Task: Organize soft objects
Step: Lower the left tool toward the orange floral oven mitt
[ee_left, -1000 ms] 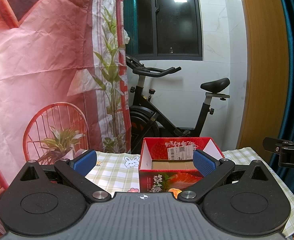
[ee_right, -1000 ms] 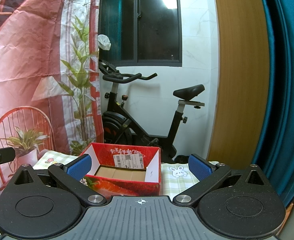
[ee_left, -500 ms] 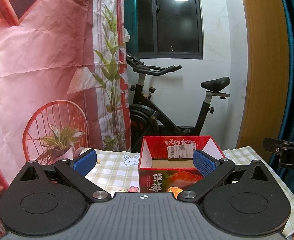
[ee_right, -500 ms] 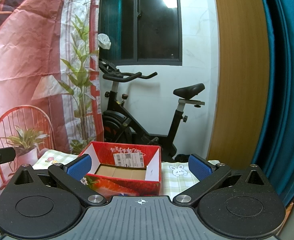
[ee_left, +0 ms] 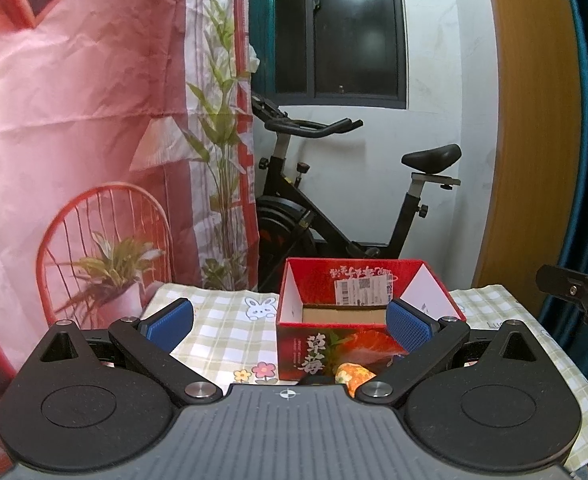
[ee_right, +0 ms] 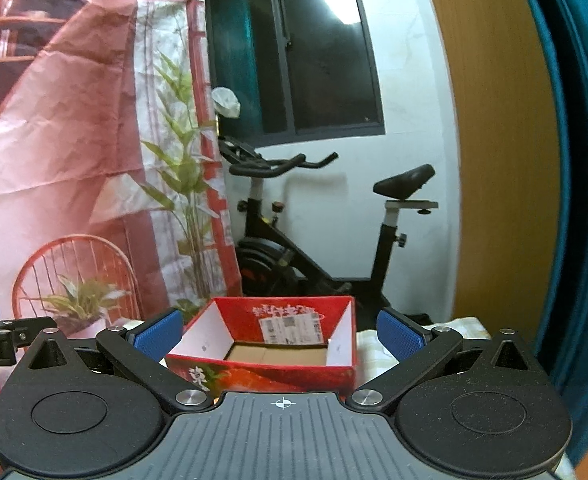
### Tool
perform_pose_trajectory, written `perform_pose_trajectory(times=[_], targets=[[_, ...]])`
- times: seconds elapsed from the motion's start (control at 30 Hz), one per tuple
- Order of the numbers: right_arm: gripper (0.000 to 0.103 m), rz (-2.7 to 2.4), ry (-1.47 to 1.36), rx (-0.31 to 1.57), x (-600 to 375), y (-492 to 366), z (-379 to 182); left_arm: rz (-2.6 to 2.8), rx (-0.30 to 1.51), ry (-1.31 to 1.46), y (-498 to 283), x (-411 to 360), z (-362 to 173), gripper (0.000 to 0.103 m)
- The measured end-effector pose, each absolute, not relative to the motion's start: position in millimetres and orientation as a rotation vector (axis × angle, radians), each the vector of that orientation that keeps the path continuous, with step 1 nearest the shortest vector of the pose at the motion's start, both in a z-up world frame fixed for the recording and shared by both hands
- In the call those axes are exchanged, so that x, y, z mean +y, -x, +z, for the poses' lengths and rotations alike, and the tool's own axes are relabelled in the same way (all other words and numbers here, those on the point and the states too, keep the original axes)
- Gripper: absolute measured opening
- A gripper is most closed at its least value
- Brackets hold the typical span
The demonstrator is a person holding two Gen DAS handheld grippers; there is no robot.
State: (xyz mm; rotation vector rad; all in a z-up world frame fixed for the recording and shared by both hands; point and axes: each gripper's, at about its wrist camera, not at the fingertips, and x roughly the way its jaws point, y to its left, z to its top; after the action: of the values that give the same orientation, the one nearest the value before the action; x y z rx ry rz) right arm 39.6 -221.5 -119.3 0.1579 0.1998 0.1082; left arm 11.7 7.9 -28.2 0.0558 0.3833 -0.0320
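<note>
Counter (ee_left: 229, 332) covered by green-checked cloth with rabbit and flower prints. Open red strawberry carton (ee_left: 358, 332) stands on it at centre; orange soft object (ee_left: 352, 374) touches the carton's 6 o'clock side.

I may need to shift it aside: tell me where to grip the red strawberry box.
Grip the red strawberry box by a thin upright side wall, one finger inside, one outside, coming from above. Its top is open and appears empty; the right gripper is open and nearest.

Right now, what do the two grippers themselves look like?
Both match: the left gripper and right gripper have black linkage arms with silver pivot pins, blue textured pads, and a ribbed grey body bearing a white crosshair mark. No cables or sleeves show.
</note>
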Motion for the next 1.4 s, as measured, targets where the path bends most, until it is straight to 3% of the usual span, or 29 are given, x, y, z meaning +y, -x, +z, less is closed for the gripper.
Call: perform_pose_trajectory(times=[0.3, 0.6, 1.4], targets=[[0.103, 0.126, -0.207, 0.228, -229.9, -54.5, -177.2, -0.055, 0.479, 0.009, -34.3, 23.1, -66.5, 0.103], [0.103, 0.146, -0.091, 0.399, -204.7, -74.0, -227.5, -0.076, 0.574, -0.014, -54.9, 27.1, -105.3, 0.103], [0.103, 0.224, -0.14, 0.548, -198.7, -94.1, -257.0, -0.135, 0.649, 0.065, -70.7, 30.3, -149.6, 0.096]])
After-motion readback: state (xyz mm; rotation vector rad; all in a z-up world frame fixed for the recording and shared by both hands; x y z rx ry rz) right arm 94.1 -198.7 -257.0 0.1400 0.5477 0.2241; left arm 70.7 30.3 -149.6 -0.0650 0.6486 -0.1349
